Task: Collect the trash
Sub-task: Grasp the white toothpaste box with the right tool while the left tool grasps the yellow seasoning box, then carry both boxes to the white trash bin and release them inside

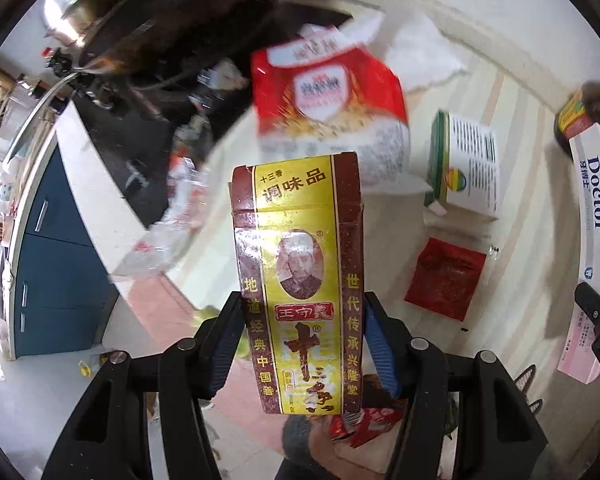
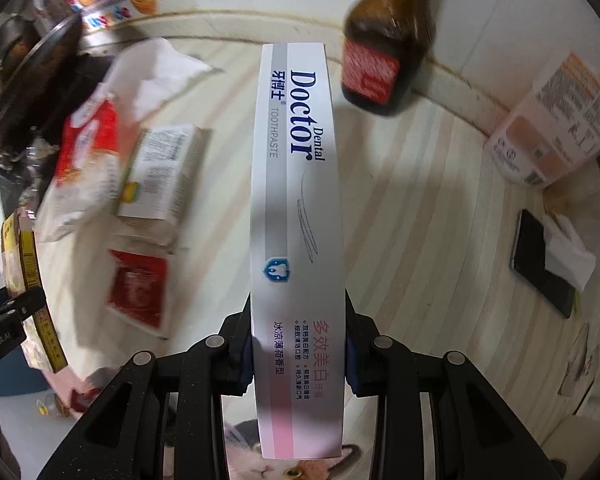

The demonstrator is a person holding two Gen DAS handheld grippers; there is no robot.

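Yellow-and-maroon spice box [image 1: 300,280], printed 十三香 调味品, sits clamped upright in the left gripper [image 1: 302,344] above the pale table [image 1: 520,100]. The right gripper [image 2: 298,344] clenches a white toothpaste box [image 2: 296,208] reading "Dental Doctor TOOTHPASTE". A red-and-white bag [image 1: 328,108] (its lettering blurred) lies beyond. Only the right wrist view shows the brown bottle's [image 2: 384,48] red label and what may be a phone [image 2: 540,260].

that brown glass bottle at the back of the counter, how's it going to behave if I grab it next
The brown bottle looks like glass, so probably rigid, smooth and somewhat slippery between the pads, and breakable if dropped. It stands upright and tall, so a push high up would likely tip it. If tipped, it may roll.
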